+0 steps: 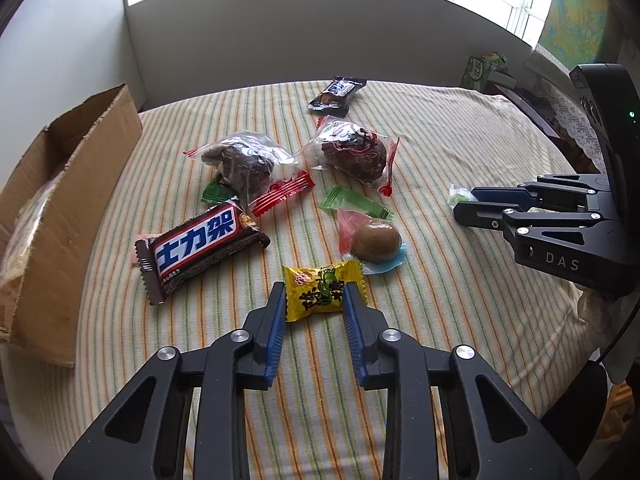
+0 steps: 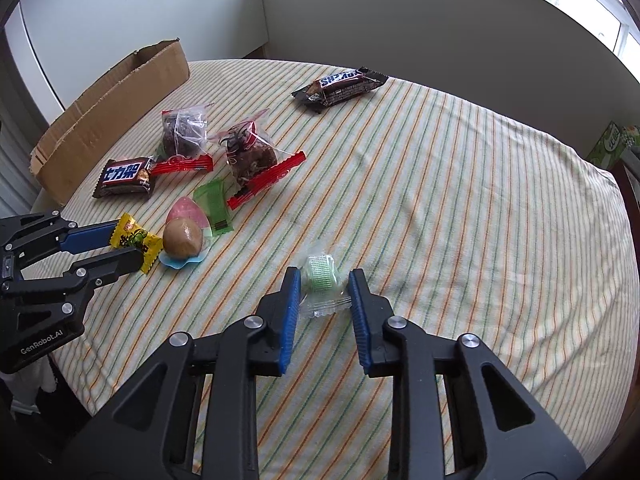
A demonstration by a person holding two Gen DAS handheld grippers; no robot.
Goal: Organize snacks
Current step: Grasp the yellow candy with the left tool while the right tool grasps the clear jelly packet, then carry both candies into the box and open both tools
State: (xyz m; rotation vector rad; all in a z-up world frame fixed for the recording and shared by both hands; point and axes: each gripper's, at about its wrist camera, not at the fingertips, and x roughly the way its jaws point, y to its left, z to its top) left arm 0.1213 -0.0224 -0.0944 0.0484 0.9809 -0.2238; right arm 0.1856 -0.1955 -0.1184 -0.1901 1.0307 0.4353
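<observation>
Snickers bars: two, one near (image 1: 200,245), one far (image 1: 337,94). Clear bags of dark snacks: two (image 1: 248,160), (image 1: 354,150). Green flat packets: two (image 1: 356,201), (image 1: 216,192). Yellow candy: one (image 1: 320,291). Wrapped egg: one (image 1: 376,240). Pale green candy: one (image 2: 320,272). Cardboard box: one (image 1: 80,200).

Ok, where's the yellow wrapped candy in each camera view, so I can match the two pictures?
Left wrist view: the yellow candy sits low centre, between the left tool's open fingers.
Right wrist view: the yellow candy is at far left, at that same tool's tips.
Shared landmark: the brown egg-shaped snack right beside it.
</observation>
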